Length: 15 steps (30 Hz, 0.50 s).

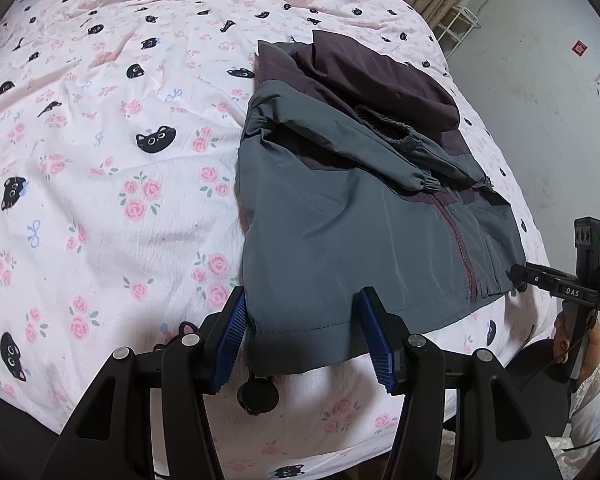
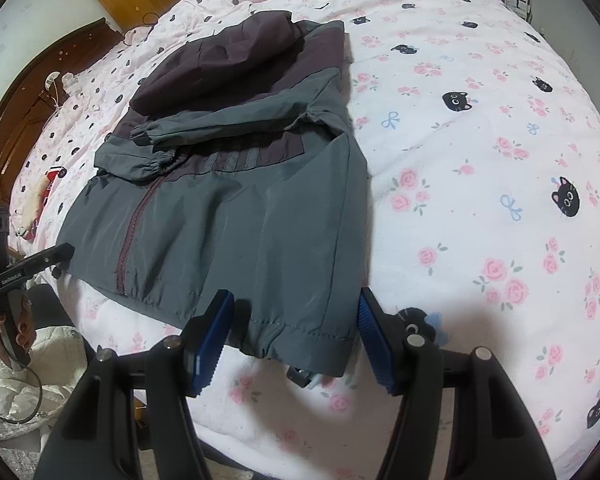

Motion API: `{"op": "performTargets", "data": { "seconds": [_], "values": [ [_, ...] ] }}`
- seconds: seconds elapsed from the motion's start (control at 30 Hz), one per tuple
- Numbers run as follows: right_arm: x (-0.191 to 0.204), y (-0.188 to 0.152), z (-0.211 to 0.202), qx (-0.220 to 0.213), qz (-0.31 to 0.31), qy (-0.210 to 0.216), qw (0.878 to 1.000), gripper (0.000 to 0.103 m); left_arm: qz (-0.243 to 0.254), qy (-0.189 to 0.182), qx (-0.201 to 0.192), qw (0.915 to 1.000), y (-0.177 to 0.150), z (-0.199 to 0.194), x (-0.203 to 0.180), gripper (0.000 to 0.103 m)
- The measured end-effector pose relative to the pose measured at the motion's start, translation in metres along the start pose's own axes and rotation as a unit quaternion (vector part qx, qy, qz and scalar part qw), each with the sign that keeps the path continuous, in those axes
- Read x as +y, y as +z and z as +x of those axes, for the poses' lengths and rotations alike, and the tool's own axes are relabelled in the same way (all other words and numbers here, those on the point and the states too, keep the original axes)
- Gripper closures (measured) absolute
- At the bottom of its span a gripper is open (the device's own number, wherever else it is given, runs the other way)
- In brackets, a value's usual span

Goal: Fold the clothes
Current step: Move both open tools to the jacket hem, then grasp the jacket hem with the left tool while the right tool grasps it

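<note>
Left wrist view: a grey windbreaker jacket with dark plum panels (image 1: 340,216) lies on a pale pink bedsheet printed with roses, blue bows and black cat faces (image 1: 112,168), close to the near edge of the bed. Its sleeves are folded across the chest, both elastic cuffs lying near the plum zip, and the plum hood rests on top at the far end. The fabric is thin, smooth and faintly creased, with a stitched hem.

The left gripper (image 1: 304,340) stands with its blue ribbed pads about half apart, straddling the near hem corner; the pads do not press the cloth. A round black cord stopper (image 1: 258,396) hangs below that corner. The right gripper (image 2: 296,340) is spread wider over the other hem corner, again with clear gaps between pads and fabric.

Each view catches the other tool at its edge, partly cut off: the right gripper (image 1: 560,284) with a hand (image 1: 580,344) behind it, and the left gripper (image 2: 24,264), also hand-held (image 2: 20,328). A white quilted sleeve (image 2: 36,364) shows below. A small metal piece (image 2: 304,378) under the right hem corner is too hidden to identify, and a red object (image 2: 48,184) beside the jacket is unclear.

Lettering on the right tool's bar reads "DAS"; the writing on the left tool's bar is too blurred to read.
</note>
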State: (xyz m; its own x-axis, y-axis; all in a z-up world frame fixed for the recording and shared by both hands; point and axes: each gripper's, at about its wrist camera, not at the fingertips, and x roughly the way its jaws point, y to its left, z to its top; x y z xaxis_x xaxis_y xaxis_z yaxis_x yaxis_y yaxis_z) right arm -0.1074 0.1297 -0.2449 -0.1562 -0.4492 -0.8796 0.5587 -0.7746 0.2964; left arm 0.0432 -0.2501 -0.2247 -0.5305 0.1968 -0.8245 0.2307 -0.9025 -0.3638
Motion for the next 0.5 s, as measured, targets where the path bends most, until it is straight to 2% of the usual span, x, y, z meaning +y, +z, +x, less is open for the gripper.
{"op": "performTargets", "data": {
  "seconds": [0.5],
  "values": [
    [0.0010, -0.0012, 0.0017, 0.006, 0.003, 0.020, 1.000, 0.040, -0.014, -0.024, -0.007, 0.9996, 0.0001, -0.0027, 0.0039, 0.053]
  ]
}}
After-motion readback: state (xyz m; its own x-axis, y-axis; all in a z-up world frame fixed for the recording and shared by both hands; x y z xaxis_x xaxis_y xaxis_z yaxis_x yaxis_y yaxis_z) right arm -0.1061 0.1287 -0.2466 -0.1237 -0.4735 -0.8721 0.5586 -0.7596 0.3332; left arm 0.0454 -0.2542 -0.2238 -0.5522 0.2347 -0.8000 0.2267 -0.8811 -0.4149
